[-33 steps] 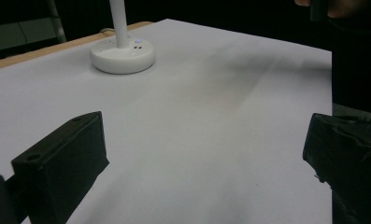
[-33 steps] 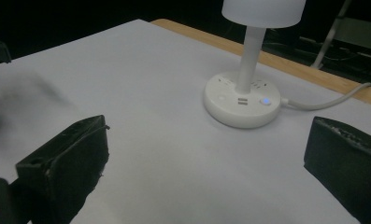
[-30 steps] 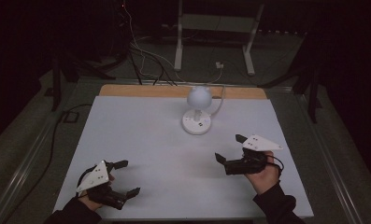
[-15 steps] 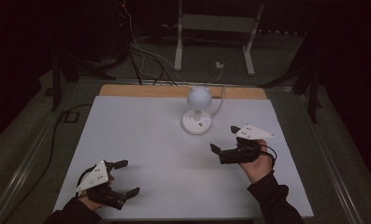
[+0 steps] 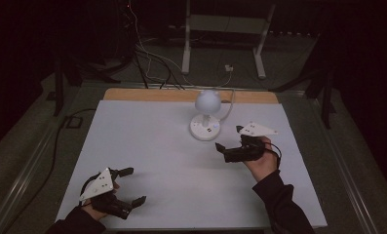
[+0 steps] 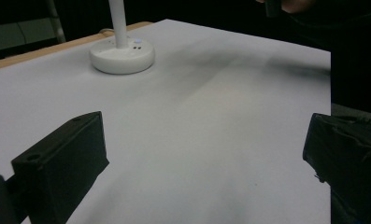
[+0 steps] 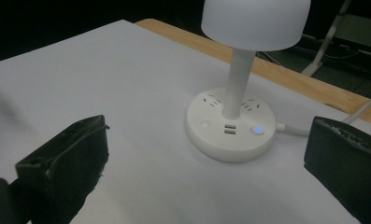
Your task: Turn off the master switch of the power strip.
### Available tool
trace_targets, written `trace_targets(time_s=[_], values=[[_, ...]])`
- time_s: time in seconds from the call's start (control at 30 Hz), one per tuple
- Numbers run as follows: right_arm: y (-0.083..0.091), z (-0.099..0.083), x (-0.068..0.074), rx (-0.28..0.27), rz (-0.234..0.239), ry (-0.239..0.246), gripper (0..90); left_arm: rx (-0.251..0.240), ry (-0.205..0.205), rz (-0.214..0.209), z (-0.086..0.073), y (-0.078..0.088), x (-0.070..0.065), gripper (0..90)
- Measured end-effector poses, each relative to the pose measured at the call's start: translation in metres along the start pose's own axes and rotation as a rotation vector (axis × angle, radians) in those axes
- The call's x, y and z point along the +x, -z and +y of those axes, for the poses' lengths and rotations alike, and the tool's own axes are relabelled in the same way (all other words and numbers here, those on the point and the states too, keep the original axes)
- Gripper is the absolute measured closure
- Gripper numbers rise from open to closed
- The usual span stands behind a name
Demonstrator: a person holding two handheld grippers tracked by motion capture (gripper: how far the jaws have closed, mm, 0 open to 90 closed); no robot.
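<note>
High view puts the white lamp [image 5: 206, 117] upright at upper centre of the bench [image 5: 147, 141]. Just right of its base the right gripper [image 5: 228, 142] hovers with jaws wide apart, empty. At lower left the left gripper [image 5: 132, 185] also gapes wide, holding nothing.

Your right tool [image 5: 228, 139] hangs spread just beside the lamp [image 5: 206, 119] (near its base); your left tool [image 5: 131, 186], also spread, sits at the table's [image 5: 147, 136] near edge.
</note>
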State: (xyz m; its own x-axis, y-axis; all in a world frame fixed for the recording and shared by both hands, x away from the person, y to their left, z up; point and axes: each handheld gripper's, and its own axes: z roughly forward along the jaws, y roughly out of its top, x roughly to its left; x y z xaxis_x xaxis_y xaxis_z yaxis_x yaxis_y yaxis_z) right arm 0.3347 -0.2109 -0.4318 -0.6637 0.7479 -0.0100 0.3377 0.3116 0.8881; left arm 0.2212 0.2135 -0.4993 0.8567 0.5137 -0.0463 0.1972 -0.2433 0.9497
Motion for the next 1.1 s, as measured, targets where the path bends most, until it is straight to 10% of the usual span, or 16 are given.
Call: trace_targets(time_s=[1.1], values=[[-0.069, -0.010, -0.039, 0.065, -0.058, -0.063, 0.0, -0.003, 0.004, -0.002, 0.000, 0.001, 0.000, 0.4]])
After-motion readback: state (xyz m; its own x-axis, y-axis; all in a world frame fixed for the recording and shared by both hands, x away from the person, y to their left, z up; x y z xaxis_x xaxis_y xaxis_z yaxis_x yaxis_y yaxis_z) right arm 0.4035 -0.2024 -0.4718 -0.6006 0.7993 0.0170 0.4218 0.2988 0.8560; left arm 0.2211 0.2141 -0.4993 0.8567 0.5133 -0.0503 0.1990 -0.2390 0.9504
